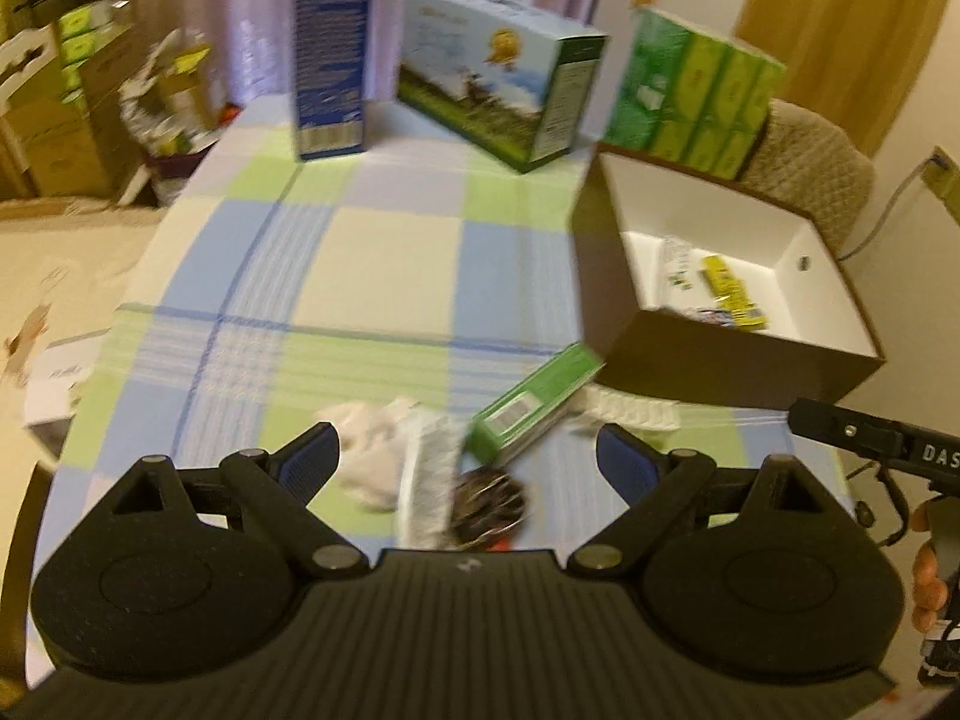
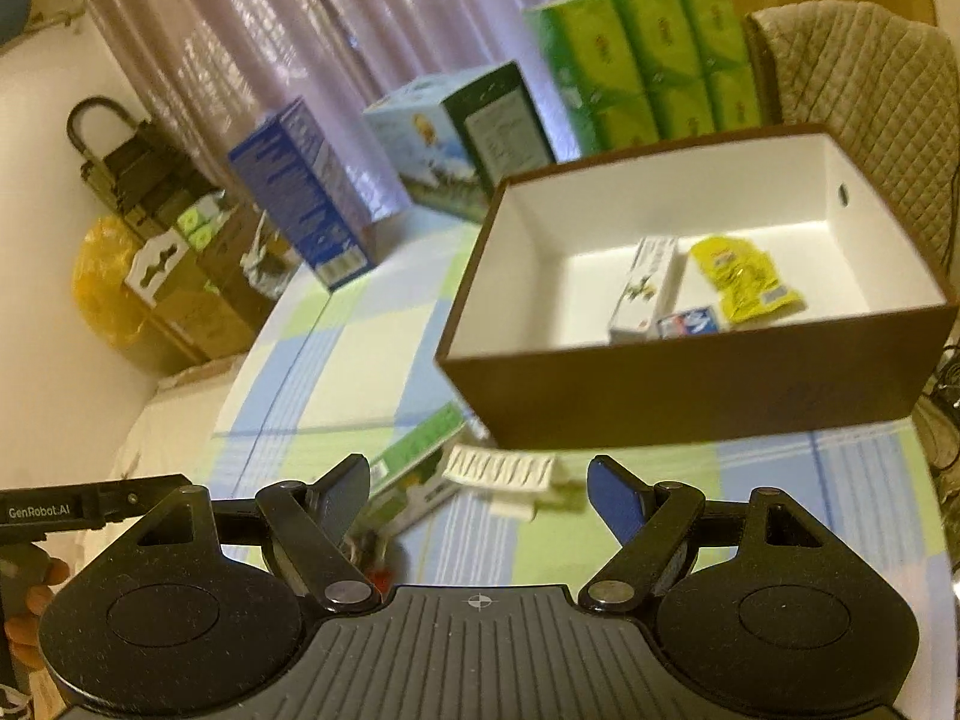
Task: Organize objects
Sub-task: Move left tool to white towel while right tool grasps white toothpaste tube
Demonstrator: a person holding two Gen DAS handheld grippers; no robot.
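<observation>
The green carton (image 1: 534,405) is lying flat on the checked tablecloth (image 1: 360,276), its long axis running from about seven o'clock up to one o'clock, its far end pointing at the brown box (image 1: 720,366) and nearly touching its near wall. At three o'clock of it a white ribbed strip (image 1: 630,408) is lying along the box's foot. At eight o'clock white crumpled stuff (image 1: 384,456) and a dark round thing (image 1: 489,501) are blurring together, hard to make out. The left gripper (image 1: 468,456) is hovering wide apart over them, gripping nothing. The right gripper (image 2: 480,483) is likewise gaping, holding nothing. Inside the box a white carton (image 2: 645,285) and a yellow packet (image 2: 741,279) are lying.
</observation>
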